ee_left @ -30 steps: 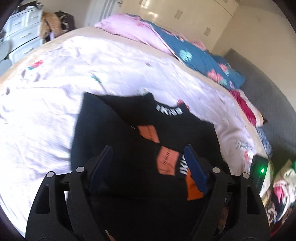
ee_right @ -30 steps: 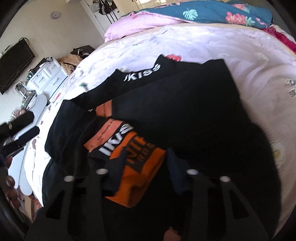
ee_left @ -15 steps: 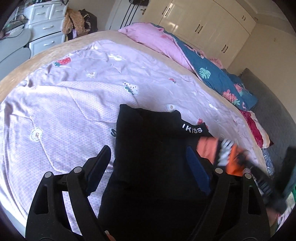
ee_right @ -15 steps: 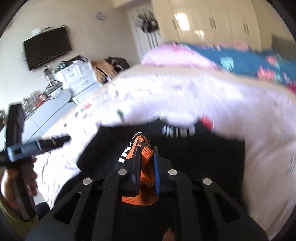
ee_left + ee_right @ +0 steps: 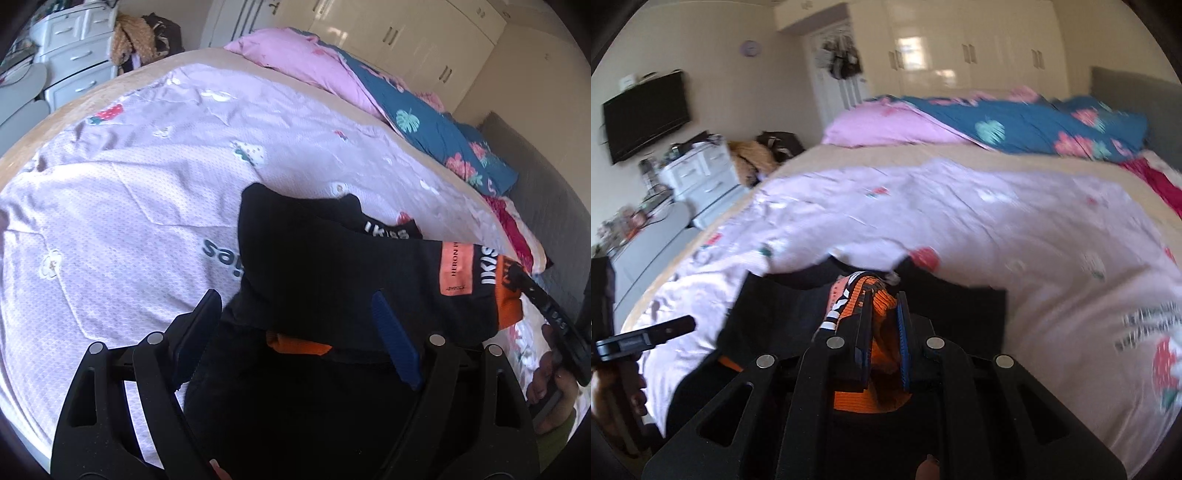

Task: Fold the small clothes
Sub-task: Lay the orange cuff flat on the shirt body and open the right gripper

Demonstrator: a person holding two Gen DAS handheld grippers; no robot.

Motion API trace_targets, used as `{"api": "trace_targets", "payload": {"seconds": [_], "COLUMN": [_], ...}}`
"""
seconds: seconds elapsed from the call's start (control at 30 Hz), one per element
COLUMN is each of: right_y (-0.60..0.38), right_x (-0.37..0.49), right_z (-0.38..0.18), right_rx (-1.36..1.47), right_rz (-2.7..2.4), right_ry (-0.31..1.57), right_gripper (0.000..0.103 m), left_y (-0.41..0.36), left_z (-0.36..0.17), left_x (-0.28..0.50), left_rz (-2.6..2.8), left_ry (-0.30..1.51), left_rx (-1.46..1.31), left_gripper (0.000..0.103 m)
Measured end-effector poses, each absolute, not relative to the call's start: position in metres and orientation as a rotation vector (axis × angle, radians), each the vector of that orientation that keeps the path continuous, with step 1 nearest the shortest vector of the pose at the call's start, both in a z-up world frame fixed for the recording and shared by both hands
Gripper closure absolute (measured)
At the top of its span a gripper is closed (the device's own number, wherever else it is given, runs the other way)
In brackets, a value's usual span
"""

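From my left hand-held gripper (image 5: 299, 334) I look down along two blue-padded fingers (image 5: 395, 341) standing wide apart, nothing pinched between them. Below and ahead lies the black garment (image 5: 325, 266) on the lilac bedsheet (image 5: 129, 192), which is printed with strawberries and flowers. One end of the garment is lifted off to the right, showing an orange label (image 5: 457, 269), white lettering and an orange cuff (image 5: 508, 302). The right hand-held gripper (image 5: 515, 275) holds that cuff, with a hand (image 5: 554, 387) behind it at the frame's edge. Farther back lie a pink pillow (image 5: 303, 62) and a blue floral quilt (image 5: 436, 129); white drawers (image 5: 74, 59) stand top left.
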State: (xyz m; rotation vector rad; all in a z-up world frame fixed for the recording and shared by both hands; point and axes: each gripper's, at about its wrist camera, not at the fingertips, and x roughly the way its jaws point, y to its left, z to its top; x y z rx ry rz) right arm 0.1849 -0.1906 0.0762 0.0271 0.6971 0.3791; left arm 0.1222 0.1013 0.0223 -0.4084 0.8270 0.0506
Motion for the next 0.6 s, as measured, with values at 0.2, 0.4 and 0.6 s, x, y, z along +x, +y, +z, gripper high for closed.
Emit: {"api": "trace_targets", "payload": {"seconds": [0.2,0.4,0.6], "right_y": [-0.193,-0.196,-0.203], "right_x": [0.185,0.181,0.184], "right_z": [0.047,0.041,0.036], "right_rx": [0.003,-0.057,-0.086], "right_rz": [0.337,0.280,0.243], "right_ry": [0.730,0.719,0.720], "right_gripper": [0.092,0.092,0.092], "left_y": [0.081,0.063,0.049], "left_z": [0.007,-0.001,-0.006], "left_x": [0.135,0.149,0.164], "left_rz": [0.037,0.023,0.000], "left_ry": [0.867,0.882,0.891], "left_rx": [-0.350,-0.295,-0.274], "left_gripper": [0.027,0.027,0.027]}}
